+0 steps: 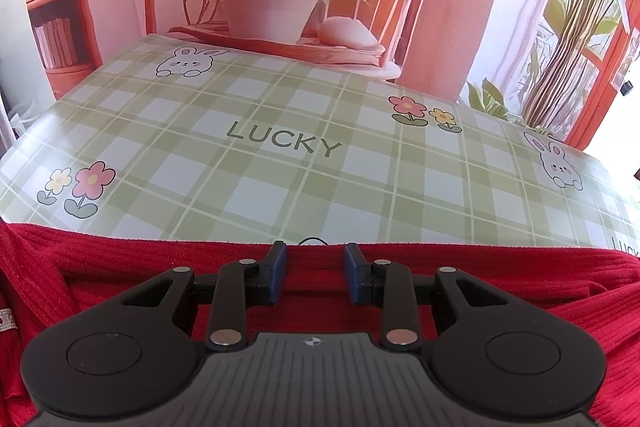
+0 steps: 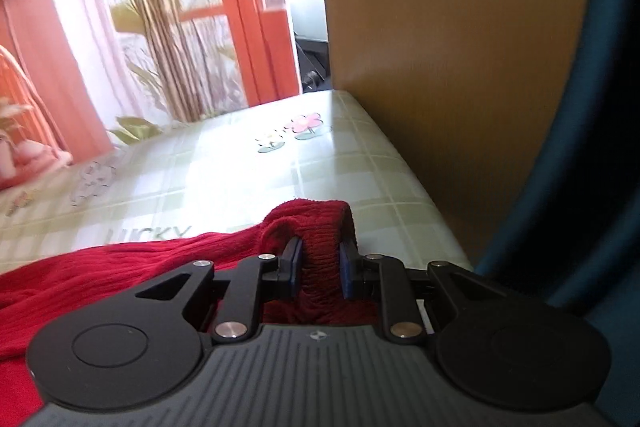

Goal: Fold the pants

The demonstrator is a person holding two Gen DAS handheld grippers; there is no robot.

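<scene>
Pants in red ribbed knit lie spread along the near edge of the counter, which wears a green plaid cover printed with rabbits, flowers and the word LUCKY. We judge that we are at the start of a fold: one end of the cloth is gathered and gripped, the rest is flat and waiting.

Our right tongs are closed down on a bunched hem or cuff of the pants, close to the right edge of the counter; the cloth stands up in a hump between the blue pads and fills the gap, so the hold looks firm. Our left tongs stand partly open above the fabric with nothing between the pads; only red knit shows through the gap, and we cannot tell whether the tips touch it.

Next, we think, the left tongs need to settle on the far edge of the pants just ahead of them and pinch it, so both ends can rise together. Then we carry the held end across toward the other, keeping the edges matched. Knit this soft will sag and stretch, so we should lift evenly and lay it down slowly. A wooden panel stands just beside the right edge, leaving little room for a swing there.
</scene>
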